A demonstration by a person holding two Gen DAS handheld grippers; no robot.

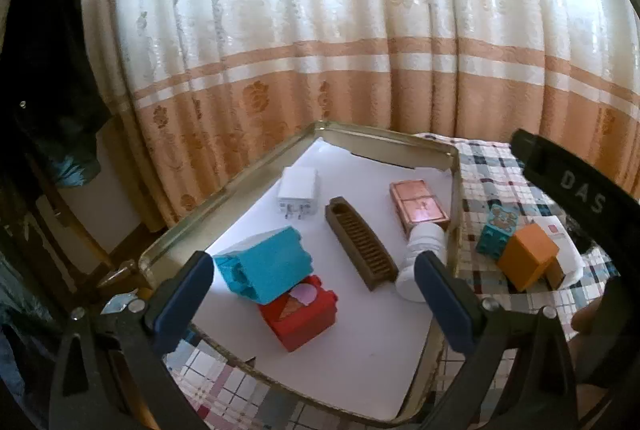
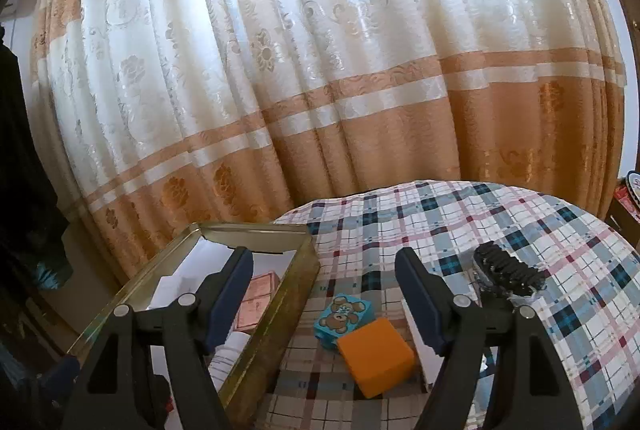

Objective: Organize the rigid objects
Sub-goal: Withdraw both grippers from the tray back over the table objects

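A metal tray [image 1: 224, 196] lined with white paper holds a teal block [image 1: 268, 264] leaning on a red block [image 1: 300, 314], a white charger [image 1: 298, 192], a brown comb [image 1: 360, 244], a pink box [image 1: 418, 206] and a white bottle [image 1: 420, 258]. My left gripper [image 1: 316, 302] is open above the tray's near part, empty. On the plaid cloth to the right lie a teal bear block [image 2: 344, 318] and an orange block [image 2: 376, 358]. My right gripper [image 2: 324, 298] is open and empty, above these two blocks. The tray [image 2: 280, 310] shows at its left.
A black ribbed object in clear wrap [image 2: 506, 276] lies on the plaid cloth [image 2: 460, 222] to the right. A white card [image 1: 556, 234] lies behind the orange block [image 1: 526, 256]. A striped curtain [image 2: 320, 70] hangs behind the table. Dark clothing [image 1: 44, 70] hangs at the left.
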